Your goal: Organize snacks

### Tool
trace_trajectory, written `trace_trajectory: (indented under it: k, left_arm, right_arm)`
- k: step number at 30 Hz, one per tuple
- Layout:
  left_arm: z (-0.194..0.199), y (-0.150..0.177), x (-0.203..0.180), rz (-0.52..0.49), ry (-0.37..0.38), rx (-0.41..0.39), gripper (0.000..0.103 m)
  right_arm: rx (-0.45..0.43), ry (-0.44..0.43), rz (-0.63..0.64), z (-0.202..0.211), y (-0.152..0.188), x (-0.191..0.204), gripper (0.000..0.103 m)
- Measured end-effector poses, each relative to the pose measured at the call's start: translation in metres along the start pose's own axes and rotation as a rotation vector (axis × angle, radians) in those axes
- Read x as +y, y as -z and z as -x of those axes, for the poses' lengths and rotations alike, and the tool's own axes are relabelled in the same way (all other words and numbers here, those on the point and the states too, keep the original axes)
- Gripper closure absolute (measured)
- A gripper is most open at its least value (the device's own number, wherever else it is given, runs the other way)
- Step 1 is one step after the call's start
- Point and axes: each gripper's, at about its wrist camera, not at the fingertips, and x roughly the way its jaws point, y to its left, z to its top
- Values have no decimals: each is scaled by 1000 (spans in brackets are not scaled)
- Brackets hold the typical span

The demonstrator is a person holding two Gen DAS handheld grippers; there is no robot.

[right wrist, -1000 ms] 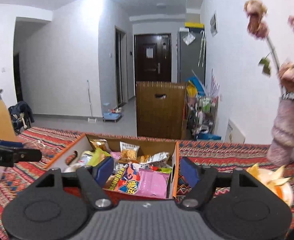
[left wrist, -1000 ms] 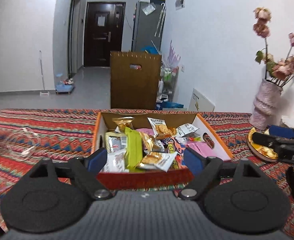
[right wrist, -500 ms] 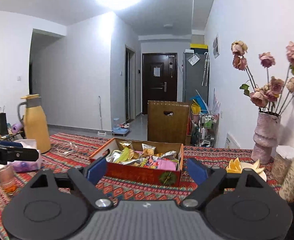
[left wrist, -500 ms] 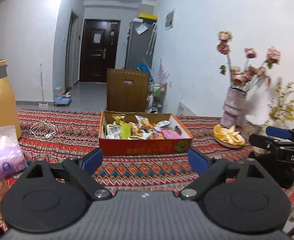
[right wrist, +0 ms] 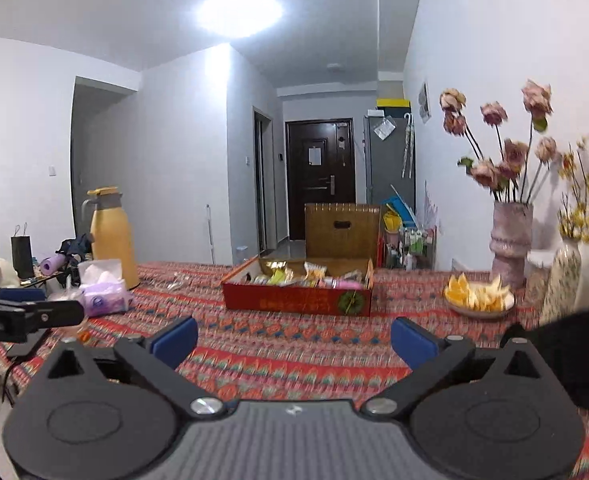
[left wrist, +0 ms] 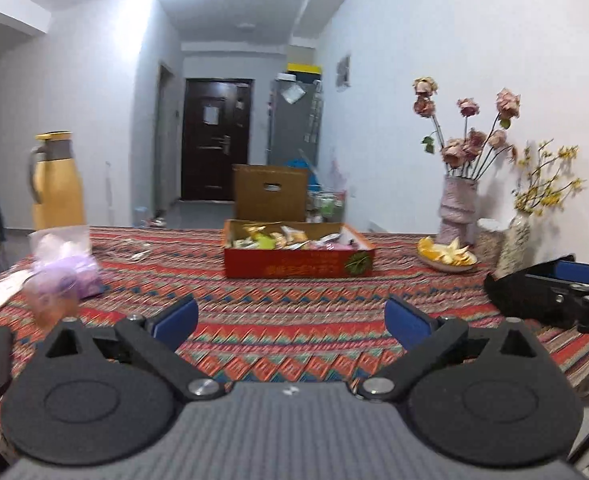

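Yellow jug (left wrist: 56, 182): upright at ten o'clock in the left wrist view, at the far left edge of the table
Tissue pack (right wrist: 104, 294): soft purple-and-white pack in clear wrap, just in front of the jug, at nine o'clock in the right wrist view
Tablecloth (left wrist: 294, 320): red woven cloth with zigzag bands, covering the table (right wrist: 294, 352) under everything
Left gripper (left wrist: 292, 318): low over the near edge of the cloth, blue pads spread wide and opening, only bare cloth between them
Right gripper (right wrist: 294, 338): same posture beside it, jaws wide and opening, nothing in their grip; its black body shows at three o'clock in the left wrist view
Snack box (left wrist: 298, 266): shallow red carton with a leaf print on the front, at twelve o'clock in both views, well apart from both grippers
Snacks (right wrist: 306, 276): mixed packets, yellow, green and pink, heaped inside the box; single labels too small to read
Brown crate (right wrist: 342, 230): stands on the floor behind the table, directly beyond the box
Fruit plate (right wrist: 478, 300): orange wedges on a dish at two o'clock, to the right of the box
Pink vase (right wrist: 510, 240): ribbed, holding dried roses, just behind the plate by the wall
Speckled vase (left wrist: 514, 246): at three o'clock, with yellow sprigs
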Motion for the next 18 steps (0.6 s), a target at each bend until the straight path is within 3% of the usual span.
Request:
trace_trajectory:
  k: [6,9,18]
  left_arm:
    - [16,52,-7,-5,-70,-27,2]
    - [16,70,-14,-43,-54,-4,1]
    - [11,84,-13,-17,-46,38,1]
  right_arm:
    - [14,47,8,19,56,31,0]
    - [37,33,-1,15,75,40,0]
    - [102,23,13,0,94,50,0]
